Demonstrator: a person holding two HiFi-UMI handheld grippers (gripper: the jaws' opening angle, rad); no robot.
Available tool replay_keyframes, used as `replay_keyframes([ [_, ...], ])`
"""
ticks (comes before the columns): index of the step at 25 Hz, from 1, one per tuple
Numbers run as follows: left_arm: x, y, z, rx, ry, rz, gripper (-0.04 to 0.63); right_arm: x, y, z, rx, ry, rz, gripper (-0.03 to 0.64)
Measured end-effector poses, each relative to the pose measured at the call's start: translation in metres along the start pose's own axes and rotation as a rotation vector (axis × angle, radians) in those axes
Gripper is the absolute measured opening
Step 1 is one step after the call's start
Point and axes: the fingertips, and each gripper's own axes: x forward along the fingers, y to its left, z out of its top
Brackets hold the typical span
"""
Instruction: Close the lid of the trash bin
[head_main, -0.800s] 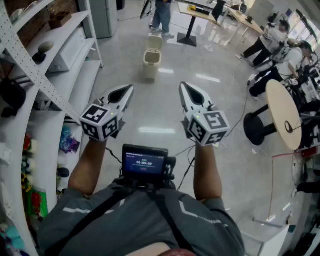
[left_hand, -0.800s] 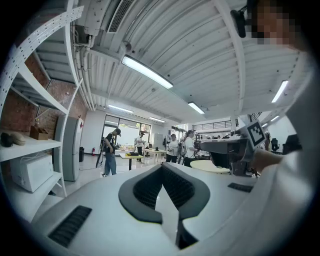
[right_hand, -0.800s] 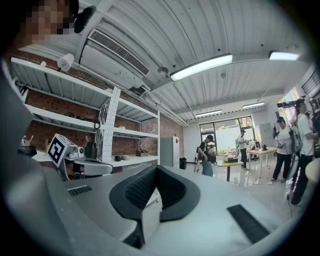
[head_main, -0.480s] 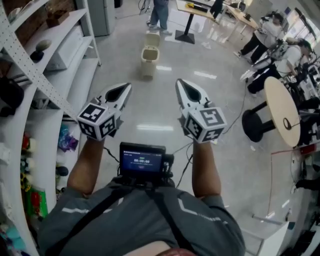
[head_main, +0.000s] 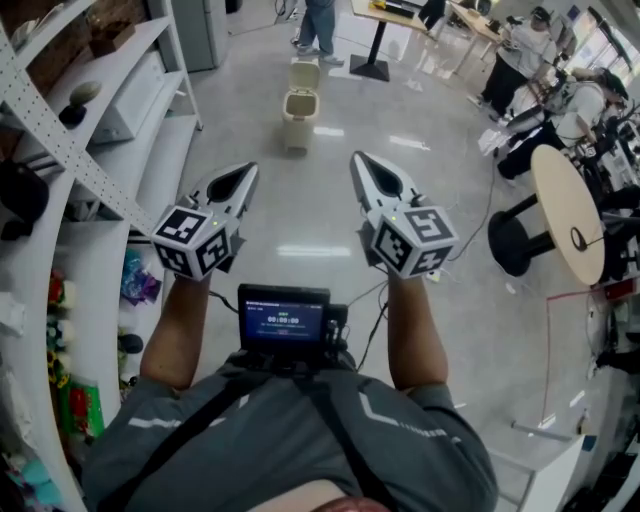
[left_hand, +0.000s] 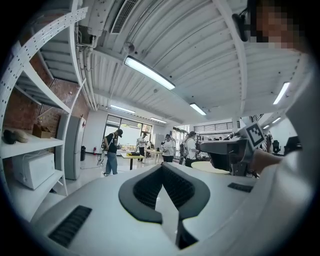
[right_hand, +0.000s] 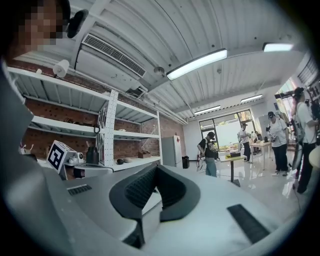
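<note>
Beige trash bin (head_main: 297, 120) upright, lid (head_main: 304, 75) up

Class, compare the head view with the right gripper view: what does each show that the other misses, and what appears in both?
Only the head view: the trash bin on the floor, its lid up, and the chest screen. Only the right gripper view: the ceiling lights and the air unit overhead. Both: the right claw, shut with nothing in it, and the white shelving.
</note>
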Motion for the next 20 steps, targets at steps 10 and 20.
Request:
replay_keyframes([
  [10,-0.019,0.034,-0.005,0.0,-0.003,-0.031,0.003,0.025,0.029,-0.003,-0.025,-0.009,-0.04,0.011],
  [20,-0.01,0.061,-0.021,-0.028,0.011,-0.091,0.003,0.047,0.034,-0.012,-0.016,-0.01,-0.087,0.011],
])
